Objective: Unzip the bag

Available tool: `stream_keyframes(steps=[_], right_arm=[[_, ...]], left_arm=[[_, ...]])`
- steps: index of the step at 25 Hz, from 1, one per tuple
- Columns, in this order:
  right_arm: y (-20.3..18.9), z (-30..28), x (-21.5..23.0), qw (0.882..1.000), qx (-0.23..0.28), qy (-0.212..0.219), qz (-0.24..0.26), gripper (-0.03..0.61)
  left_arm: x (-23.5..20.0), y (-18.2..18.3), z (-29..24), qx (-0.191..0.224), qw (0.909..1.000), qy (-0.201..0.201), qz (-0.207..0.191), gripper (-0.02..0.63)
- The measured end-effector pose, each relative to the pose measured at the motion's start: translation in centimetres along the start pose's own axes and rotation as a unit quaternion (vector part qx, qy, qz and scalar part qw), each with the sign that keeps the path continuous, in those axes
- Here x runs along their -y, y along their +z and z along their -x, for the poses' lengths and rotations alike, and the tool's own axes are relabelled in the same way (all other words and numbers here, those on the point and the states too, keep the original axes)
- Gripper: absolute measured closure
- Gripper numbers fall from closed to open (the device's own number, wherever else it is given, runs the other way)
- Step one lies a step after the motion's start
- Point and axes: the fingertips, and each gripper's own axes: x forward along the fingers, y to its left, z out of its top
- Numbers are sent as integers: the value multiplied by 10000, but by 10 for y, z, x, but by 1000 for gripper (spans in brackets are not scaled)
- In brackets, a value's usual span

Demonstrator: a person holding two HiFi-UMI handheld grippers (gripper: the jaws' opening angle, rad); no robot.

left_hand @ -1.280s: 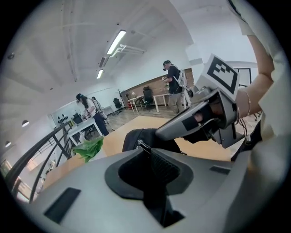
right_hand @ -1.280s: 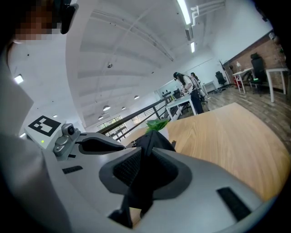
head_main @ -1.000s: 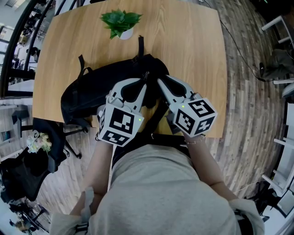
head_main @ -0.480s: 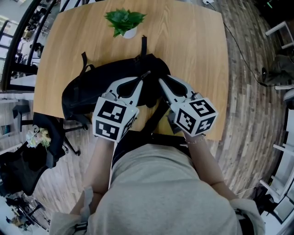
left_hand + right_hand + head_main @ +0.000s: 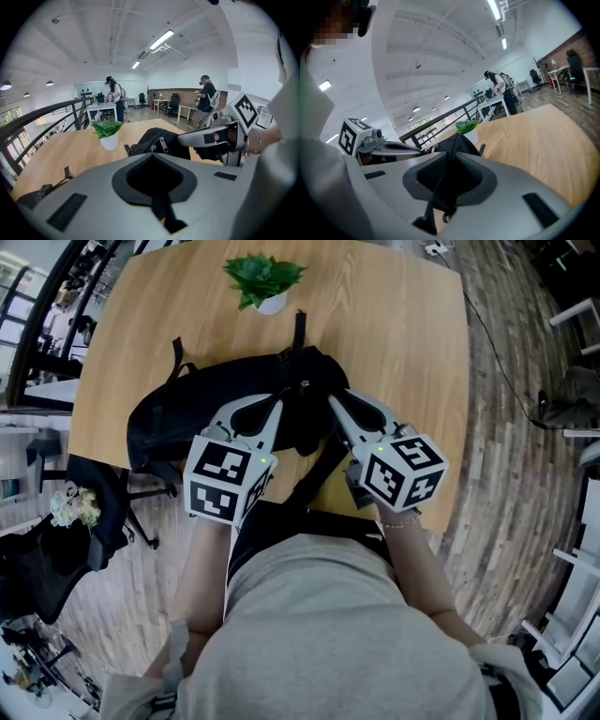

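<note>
— Is there any word, number or brand to read here?

— None. The cubes on the left gripper (image 5: 279, 401) and the right gripper (image 5: 334, 400) carry only black-and-white square code patterns, not letters.

— And on the black fabric backpack (image 5: 187, 409) or the white pot (image 5: 272, 305) on the wooden surface (image 5: 394, 334)?

— No label shows on either. Anything on the far walls is too small to read.

You're in an open-plan office: your wooden desk (image 5: 141, 334) has a swivel chair (image 5: 98, 517) beside it. Past a black railing (image 5: 77, 115), people (image 5: 114, 96) stand among more desks (image 5: 101, 107) under ceiling strip lights (image 5: 161, 40).
</note>
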Motion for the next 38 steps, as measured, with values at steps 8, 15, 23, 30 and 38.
stream_keyframes(steps=[8,15,23,30,38], right_arm=[[1,2,2,9999,-23,113,19,508],[2,-1,5,10000,-15,28,49,508],[2,1,9,9991,65,-394,126,506],[4,-2,13,9966,113,-791,185,506],[4,-4,11,9939,27,-1048,343,499]], left_arm=[[-19,-14,20,15,9982,469,379,592],[-38,-25,38,112,9951,813,544,592],[-64,-44,68,180,9929,926,730,592],[-90,-54,89,286,9910,987,859,592],[-103,-58,98,362,9921,859,841,592]])
